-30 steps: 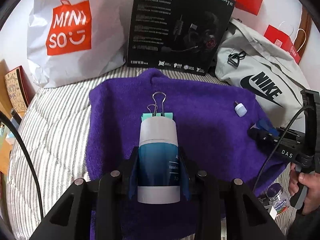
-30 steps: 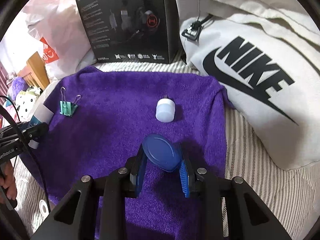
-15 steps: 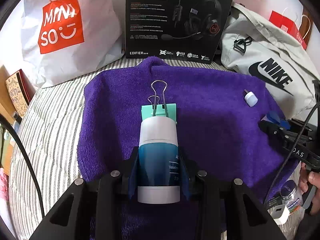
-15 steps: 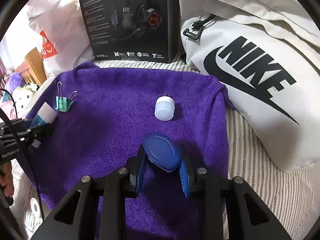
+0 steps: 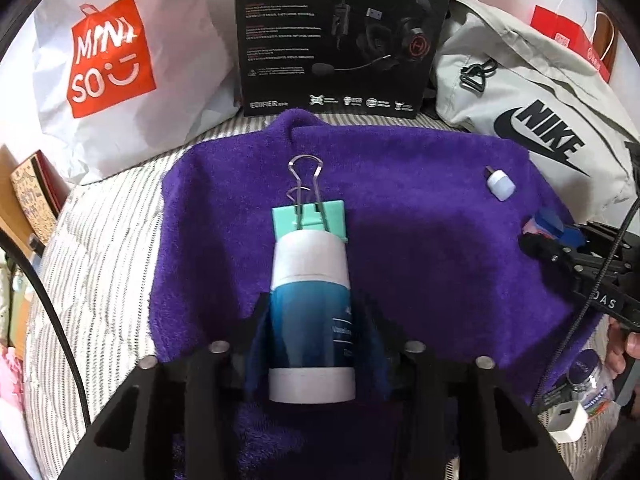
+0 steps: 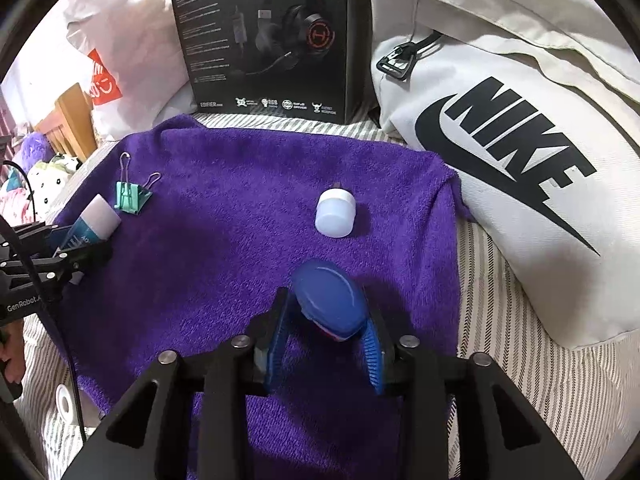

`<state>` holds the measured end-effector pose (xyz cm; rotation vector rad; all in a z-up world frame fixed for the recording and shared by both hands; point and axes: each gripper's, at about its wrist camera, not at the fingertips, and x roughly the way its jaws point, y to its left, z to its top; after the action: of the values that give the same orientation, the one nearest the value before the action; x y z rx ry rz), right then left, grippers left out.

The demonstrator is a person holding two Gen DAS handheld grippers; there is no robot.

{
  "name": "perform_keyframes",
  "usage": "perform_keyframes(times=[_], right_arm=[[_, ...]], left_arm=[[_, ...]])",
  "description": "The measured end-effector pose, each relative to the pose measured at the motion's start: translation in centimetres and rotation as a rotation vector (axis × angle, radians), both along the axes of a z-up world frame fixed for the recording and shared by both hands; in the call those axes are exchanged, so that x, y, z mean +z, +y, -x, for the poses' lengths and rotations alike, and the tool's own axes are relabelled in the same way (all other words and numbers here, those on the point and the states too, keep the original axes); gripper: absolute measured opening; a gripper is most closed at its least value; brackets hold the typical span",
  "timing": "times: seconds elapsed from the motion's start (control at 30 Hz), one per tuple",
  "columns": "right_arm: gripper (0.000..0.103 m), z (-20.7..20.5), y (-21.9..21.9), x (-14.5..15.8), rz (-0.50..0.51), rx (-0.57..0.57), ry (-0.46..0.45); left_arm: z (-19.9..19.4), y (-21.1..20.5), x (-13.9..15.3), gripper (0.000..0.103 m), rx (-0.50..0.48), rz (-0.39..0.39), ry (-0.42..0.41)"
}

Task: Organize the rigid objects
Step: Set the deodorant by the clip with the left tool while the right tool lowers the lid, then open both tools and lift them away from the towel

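A: Start at the left gripper (image 5: 312,332). What has it got?

B: Its jaws are closed on the blue-and-white tube (image 5: 310,312), gripped round the blue middle. The tube's long axis runs straight out along the fingers, white cap forward.

A: And just past the cap?

B: The teal binder clip (image 5: 308,220) on the purple towel (image 5: 420,260). In the left wrist view the cap overlaps the clip's near edge; from the right wrist view the cap sits just beside the clip, and I cannot tell whether they touch. The clip's wire handles point away, on the same line as the tube.

A: The right gripper (image 6: 326,328)?

B: Clamped on a blue oval cap (image 6: 330,304), over the towel's right half. Ahead of it, slightly left, lies the small white bottle (image 6: 335,213), near but apart.

A: So which hand serves which spot?

B: My guess: the left is nearer the clip, so the tube would go down beside it; the right is nearer the white bottle.
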<state>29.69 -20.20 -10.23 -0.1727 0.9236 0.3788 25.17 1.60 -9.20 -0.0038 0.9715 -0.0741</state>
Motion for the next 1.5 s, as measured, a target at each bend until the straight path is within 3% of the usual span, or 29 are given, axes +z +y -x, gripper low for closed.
perform_keyframes(times=[0.07, 0.33, 0.6, 0.77, 0.9, 1.0, 1.17, 1.5], right_arm=[[0.05, 0.3, 0.2, 0.0, 0.012, 0.012, 0.0], [0.057, 1.4, -0.2, 0.6, 0.029, 0.019, -0.001], [0.061, 2.4, -2.2, 3.1, -0.041, 0.001, -0.034], [0.061, 3.2, -3.2, 5.2, -0.099, -0.009, -0.057], [0.062, 5.5, -3.8, 7.3, -0.113, -0.014, -0.088], [0.072, 8.7, -4.3, 8.1, -0.102, -0.003, -0.111], [0.073, 12.7, -5.1, 7.7, -0.081, -0.011, -0.104], [0.073, 18.0, -7.1, 4.8, -0.116, -0.052, -0.02]], left_arm=[[0.2, -0.3, -0.1, 0.05, -0.01, -0.01, 0.001], [0.9, -0.8, -0.4, 0.069, -0.025, -0.022, 0.009], [1.5, -0.2, 0.3, 0.069, 0.022, 0.01, 0.03], [3.8, 0.3, 2.2, 0.069, 0.06, 0.024, 0.002], [6.7, -0.5, 4.1, 0.069, 0.027, 0.008, -0.032], [9.4, -2.0, 5.0, 0.069, -0.019, -0.005, -0.052], [11.8, -4.5, 5.1, 0.069, -0.078, 0.005, -0.056], [13.0, -6.3, 1.7, 0.069, -0.102, 0.042, -0.012]])
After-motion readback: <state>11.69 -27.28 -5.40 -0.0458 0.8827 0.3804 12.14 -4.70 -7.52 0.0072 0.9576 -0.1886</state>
